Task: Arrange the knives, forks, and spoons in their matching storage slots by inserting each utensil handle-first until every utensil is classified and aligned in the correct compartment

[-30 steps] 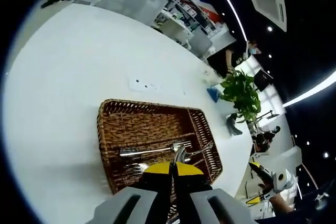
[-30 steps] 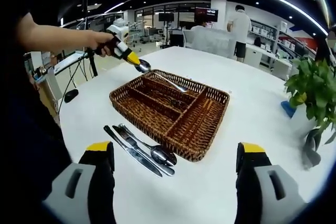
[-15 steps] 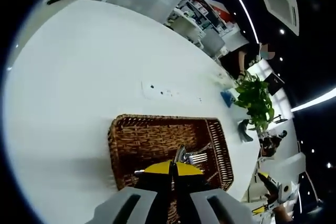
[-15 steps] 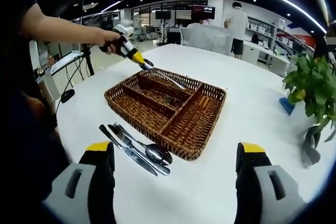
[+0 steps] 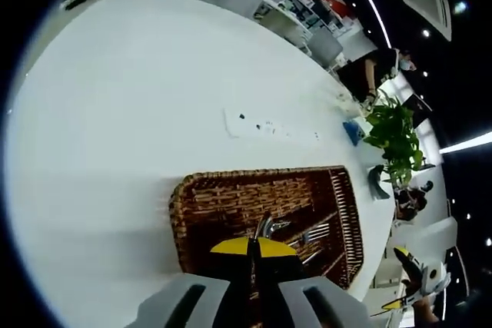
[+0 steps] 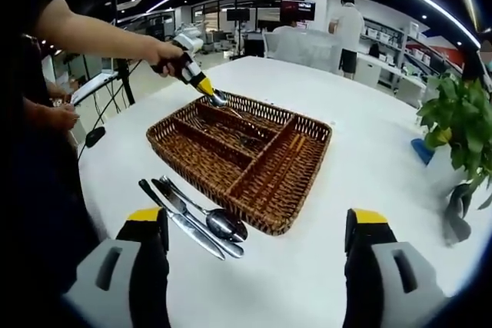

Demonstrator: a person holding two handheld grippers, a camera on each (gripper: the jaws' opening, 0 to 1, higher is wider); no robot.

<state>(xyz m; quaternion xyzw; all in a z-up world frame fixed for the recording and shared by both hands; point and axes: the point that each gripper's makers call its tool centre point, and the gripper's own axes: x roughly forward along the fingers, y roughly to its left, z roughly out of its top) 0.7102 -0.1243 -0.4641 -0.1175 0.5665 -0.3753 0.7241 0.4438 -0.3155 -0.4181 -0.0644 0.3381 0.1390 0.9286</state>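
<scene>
- Left gripper (image 5: 251, 250) jaws pressed together, pinching a spoon (image 5: 264, 227) by its bowl end, handle pointing down into the wicker tray (image 5: 201, 199); seen from the right gripper view, it hangs over the tray's far corner (image 6: 207, 91).
- Forks (image 5: 311, 232) lie in a tray compartment just beyond the spoon.
- Right gripper (image 6: 256, 236) jaws spread wide, holding nothing, low over the white table (image 6: 384, 159).
- Knives (image 6: 178, 219) and another spoon (image 6: 221, 223) lie together on the table just beside the tray's near edge.
- Potted plant (image 6: 453, 136) stands at the right, well apart from the tray.
</scene>
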